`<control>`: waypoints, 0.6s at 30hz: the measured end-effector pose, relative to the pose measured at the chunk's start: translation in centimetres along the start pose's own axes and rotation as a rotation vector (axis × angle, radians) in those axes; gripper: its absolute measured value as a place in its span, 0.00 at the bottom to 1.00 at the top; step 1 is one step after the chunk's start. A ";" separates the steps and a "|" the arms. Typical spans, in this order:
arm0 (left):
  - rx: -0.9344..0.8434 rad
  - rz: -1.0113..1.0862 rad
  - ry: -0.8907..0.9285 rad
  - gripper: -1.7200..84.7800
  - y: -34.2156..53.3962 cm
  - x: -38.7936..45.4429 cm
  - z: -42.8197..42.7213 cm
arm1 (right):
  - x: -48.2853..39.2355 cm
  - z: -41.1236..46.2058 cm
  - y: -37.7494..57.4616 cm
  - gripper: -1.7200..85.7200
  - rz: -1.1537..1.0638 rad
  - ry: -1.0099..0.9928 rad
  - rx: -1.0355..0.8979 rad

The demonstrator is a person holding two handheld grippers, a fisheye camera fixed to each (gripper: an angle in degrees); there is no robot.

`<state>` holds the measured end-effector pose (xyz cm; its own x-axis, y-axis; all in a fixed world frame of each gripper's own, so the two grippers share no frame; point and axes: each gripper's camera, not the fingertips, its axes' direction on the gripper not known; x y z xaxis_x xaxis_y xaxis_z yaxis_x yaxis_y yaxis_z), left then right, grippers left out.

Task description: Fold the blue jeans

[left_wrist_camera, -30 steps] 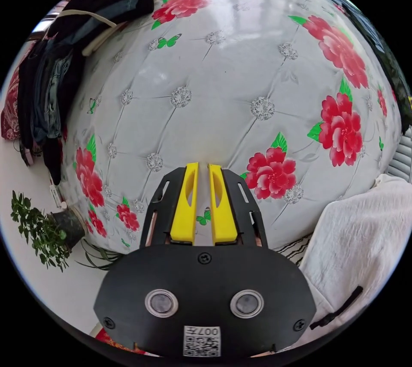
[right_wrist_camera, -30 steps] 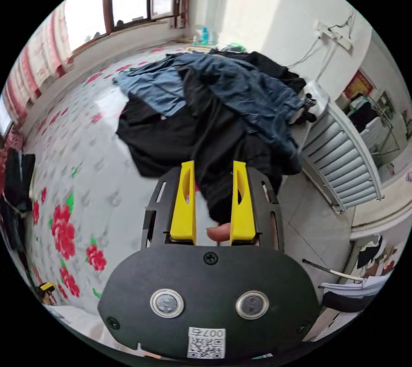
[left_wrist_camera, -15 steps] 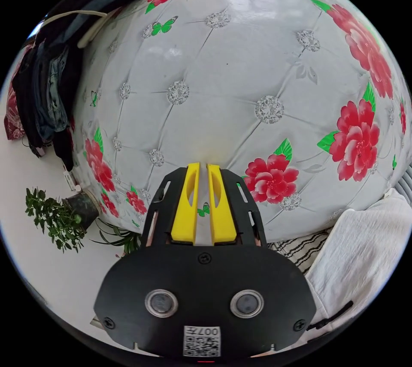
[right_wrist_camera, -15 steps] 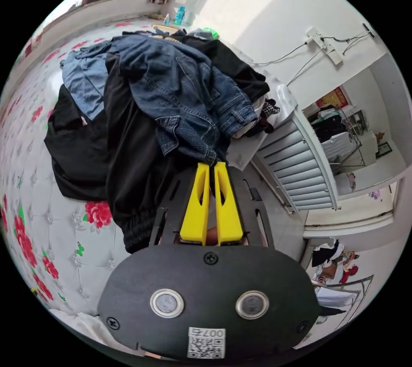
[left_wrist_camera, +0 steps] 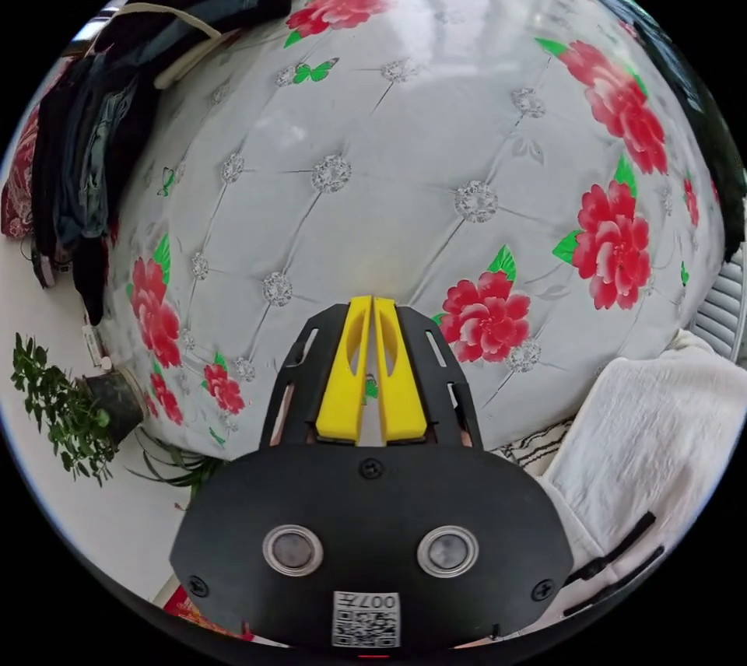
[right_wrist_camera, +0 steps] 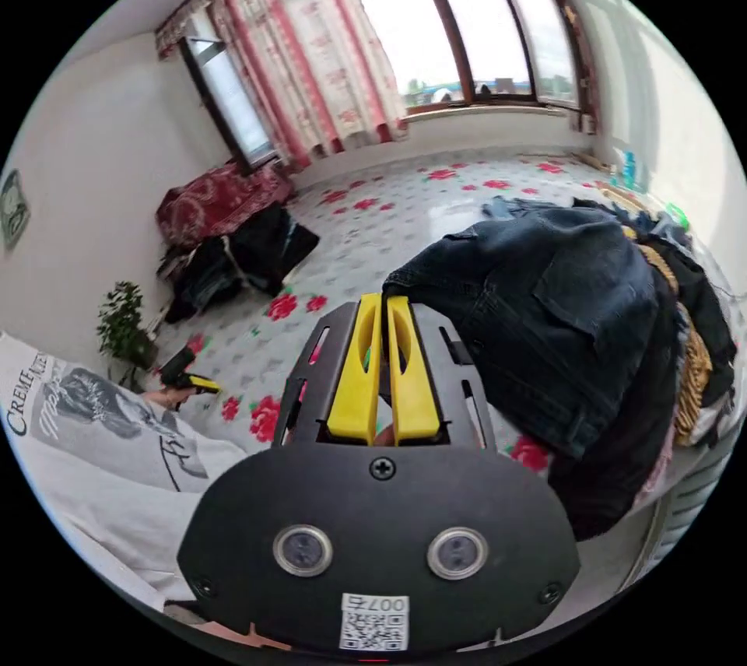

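1. Bed (left_wrist_camera: pixel 436 152): white tufted cover with red flowers, spanning the left gripper view.
2. Clothes pile (right_wrist_camera: pixel 685 355): dark garments at 3 o'clock in the right gripper view, at the bed's edge.
3. Blue jeans (right_wrist_camera: pixel 560 308): dark denim, bunched on that pile; long axis cannot be told. A hem edge reaches toward 9 o'clock, into the right claw.
4. Right claw (right_wrist_camera: pixel 383 366): jaws together, clamped on the jeans' edge.
5. Left claw (left_wrist_camera: pixel 372 374): jaws together, nothing between, over bare bed.
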<state>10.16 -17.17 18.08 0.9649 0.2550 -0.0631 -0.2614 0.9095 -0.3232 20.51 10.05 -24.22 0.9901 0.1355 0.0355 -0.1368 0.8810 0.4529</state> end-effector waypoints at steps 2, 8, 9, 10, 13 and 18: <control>0.117 -0.014 0.074 0.01 3.0 -0.6 -0.2 | -6.9 7.1 1.2 0.02 -0.084 -0.191 -0.134; 0.303 -0.109 0.097 0.03 12.5 -4.4 0.0 | -24.5 19.4 6.3 0.02 -0.249 -0.607 -0.347; 0.320 -0.130 0.090 0.03 13.5 -5.2 0.0 | -25.8 19.6 6.5 0.02 -0.274 -0.641 -0.352; 0.352 -0.183 0.088 0.04 15.5 -7.1 0.2 | -27.8 20.1 6.8 0.03 -0.326 -0.696 -0.382; 0.397 -0.343 0.112 0.07 20.0 -12.8 0.9 | -30.1 20.5 7.4 0.04 -0.443 -0.657 -0.420; 0.518 -0.290 -0.018 0.09 22.7 -16.0 -1.3 | -25.7 21.5 8.6 0.08 -0.273 -0.478 -0.423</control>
<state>-11.15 -1.05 10.54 0.9994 -0.0264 -0.0240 0.0303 0.9834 0.1788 -5.44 4.45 -2.11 0.8823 -0.2452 0.4017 0.2152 0.9693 0.1191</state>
